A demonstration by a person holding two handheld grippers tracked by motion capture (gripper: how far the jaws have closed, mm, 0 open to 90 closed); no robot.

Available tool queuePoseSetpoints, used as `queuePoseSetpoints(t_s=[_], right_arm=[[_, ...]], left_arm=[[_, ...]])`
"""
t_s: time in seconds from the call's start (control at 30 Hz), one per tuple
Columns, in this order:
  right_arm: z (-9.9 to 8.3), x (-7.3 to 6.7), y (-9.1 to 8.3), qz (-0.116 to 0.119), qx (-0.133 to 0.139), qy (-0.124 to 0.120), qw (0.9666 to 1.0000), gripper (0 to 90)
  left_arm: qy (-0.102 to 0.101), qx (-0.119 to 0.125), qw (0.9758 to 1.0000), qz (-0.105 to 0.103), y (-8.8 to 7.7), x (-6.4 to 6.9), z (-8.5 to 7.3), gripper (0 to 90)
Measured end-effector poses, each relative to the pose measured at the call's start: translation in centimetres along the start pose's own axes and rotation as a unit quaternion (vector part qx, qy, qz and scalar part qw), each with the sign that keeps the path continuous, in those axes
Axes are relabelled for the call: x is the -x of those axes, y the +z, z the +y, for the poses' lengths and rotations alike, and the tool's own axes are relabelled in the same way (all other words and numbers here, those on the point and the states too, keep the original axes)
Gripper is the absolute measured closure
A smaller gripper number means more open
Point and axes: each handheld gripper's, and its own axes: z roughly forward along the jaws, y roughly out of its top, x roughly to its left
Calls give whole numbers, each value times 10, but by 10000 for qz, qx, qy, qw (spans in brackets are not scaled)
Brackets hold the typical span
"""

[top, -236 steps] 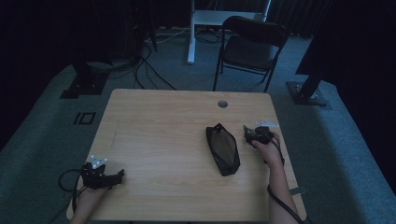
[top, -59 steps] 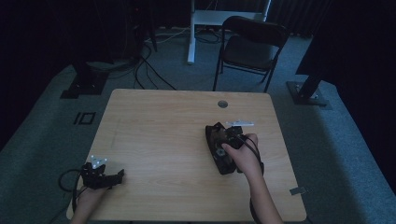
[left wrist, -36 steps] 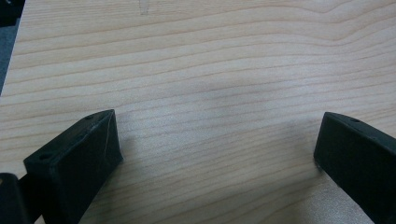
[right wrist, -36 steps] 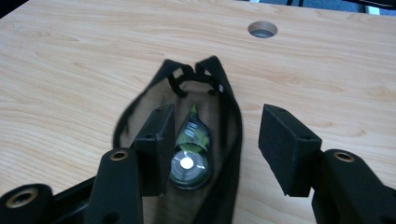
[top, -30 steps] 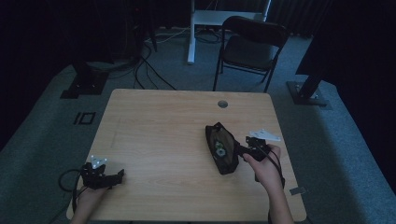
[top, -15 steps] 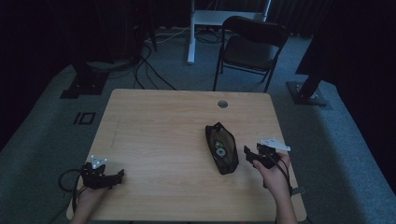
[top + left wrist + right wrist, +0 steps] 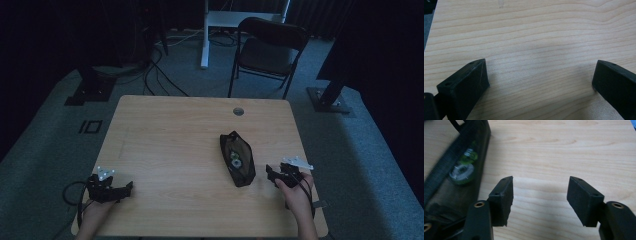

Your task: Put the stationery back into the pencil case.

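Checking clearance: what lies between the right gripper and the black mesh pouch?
Bare wooden table in the high view, between right gripper and black mesh pouch.

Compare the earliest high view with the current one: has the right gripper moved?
Yes. The right gripper has come nearer the person's table edge, now beside the near end of the black mesh pouch, jaws open and empty after just opening further.

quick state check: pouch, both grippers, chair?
Mesh pouch: lying flat on the table, a green-and-white round thing showing through its mesh; whether it is zipped, can't tell.
Right gripper: fingers have just been opening, nothing between them, beside the pouch, not touching it.
Left gripper: fingers wide open, empty, over bare wood.
Folding chair: unfolded, standing beyond the table's far edge.
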Motion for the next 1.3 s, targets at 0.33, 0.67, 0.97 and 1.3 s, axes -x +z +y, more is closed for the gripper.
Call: queuePoseSetpoints(t_s=[0.33, 0.67, 0.97, 1.3], right_arm=[[-15, 10, 2, -67, -142, -15, 9999, 301], [-26, 17, 6, -148, -309, -237, 9991, 248], [-35, 23, 2, -303, -306, -66, 9990, 171], [-38, 25, -1, -313, -346, -219, 9987, 167]], left_arm=[[2, -1, 10000, 0, 0, 0, 0, 6], [0, 0, 10000, 0, 0, 0, 0, 6], [2, -1, 10000, 0, 0, 0, 0, 6], [2, -1, 10000, 0, 0, 0, 0, 6]])
